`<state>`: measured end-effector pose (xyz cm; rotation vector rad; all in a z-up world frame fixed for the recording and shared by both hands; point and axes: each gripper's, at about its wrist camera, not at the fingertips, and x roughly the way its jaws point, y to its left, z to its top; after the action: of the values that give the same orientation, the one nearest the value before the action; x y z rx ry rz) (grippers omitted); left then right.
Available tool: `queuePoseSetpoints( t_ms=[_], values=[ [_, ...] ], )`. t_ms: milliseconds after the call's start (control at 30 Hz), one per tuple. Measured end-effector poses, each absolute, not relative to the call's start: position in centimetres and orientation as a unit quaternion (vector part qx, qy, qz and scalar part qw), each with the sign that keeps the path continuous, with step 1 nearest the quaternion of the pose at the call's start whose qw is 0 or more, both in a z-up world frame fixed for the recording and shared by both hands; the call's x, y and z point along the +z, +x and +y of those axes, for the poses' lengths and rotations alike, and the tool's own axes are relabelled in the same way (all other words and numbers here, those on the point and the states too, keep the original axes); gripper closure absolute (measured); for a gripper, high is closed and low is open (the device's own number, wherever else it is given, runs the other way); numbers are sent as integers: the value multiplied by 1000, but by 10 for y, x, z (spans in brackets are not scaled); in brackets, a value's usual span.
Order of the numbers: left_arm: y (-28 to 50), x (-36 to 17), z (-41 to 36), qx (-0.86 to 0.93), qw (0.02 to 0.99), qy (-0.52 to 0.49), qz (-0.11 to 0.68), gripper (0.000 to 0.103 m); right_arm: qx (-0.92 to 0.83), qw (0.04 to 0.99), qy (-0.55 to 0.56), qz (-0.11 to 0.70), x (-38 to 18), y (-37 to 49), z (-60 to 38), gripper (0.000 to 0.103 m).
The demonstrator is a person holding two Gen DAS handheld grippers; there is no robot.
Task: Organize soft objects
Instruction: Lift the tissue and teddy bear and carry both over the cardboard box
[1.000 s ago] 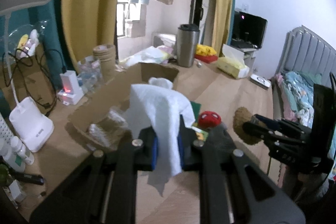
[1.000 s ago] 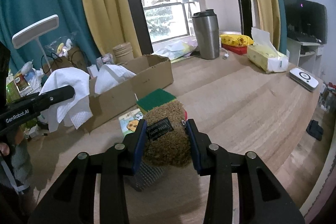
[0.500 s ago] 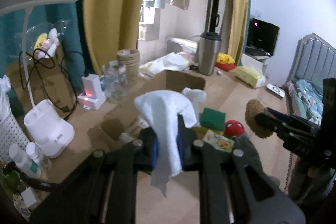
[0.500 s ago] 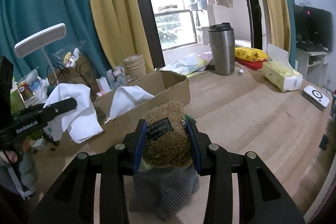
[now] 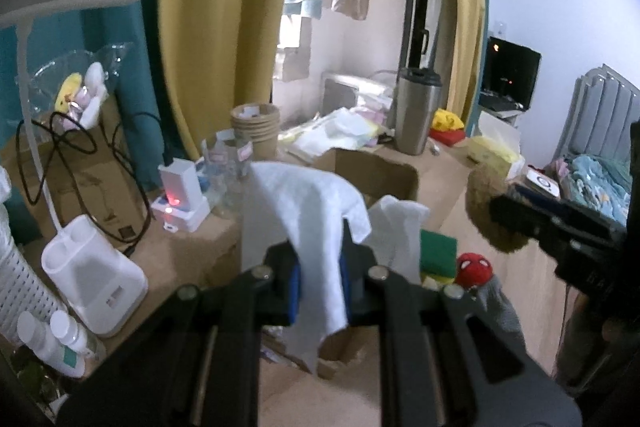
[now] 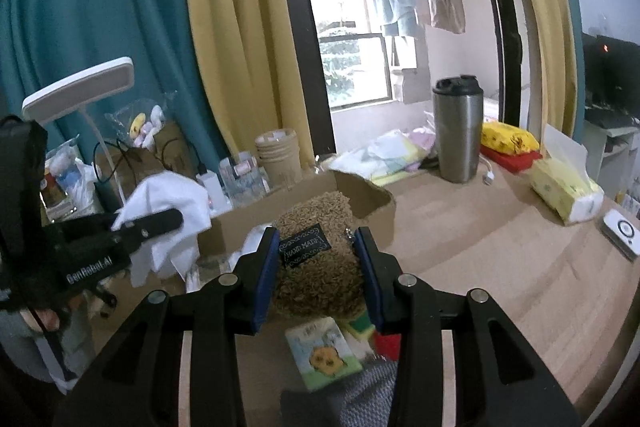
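Plush (image 6: 316,259) tag — "HAND MADE".

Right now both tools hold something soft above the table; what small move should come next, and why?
Probably lower the left tool forward over the cardboard box and release the white cloth. The cloth hangs clamped between its fingers just short of the open box, where another white cloth already lies. The right tool grips the brown fuzzy plush nearby and can follow.

Left gripper (image 5: 320,283), raised, jaws closed on a white cloth (image 5: 308,223). Right gripper (image 6: 318,267), level alongside, jaws clamping a brown fuzzy pouch (image 6: 320,259).
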<state>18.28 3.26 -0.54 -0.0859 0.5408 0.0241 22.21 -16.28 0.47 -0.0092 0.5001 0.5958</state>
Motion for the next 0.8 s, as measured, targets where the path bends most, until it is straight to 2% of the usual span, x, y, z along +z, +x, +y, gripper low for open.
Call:
queuePoseSetpoints(
  t_ms=[433,800],
  values=[
    [205,-10,39,7,959,-54,278,88,305,923,-15,235,20,260,-130,62],
    [223,-23,45,9,951,-62,301,88,329,907,-8,264,6,292,-103,62]
  ],
)
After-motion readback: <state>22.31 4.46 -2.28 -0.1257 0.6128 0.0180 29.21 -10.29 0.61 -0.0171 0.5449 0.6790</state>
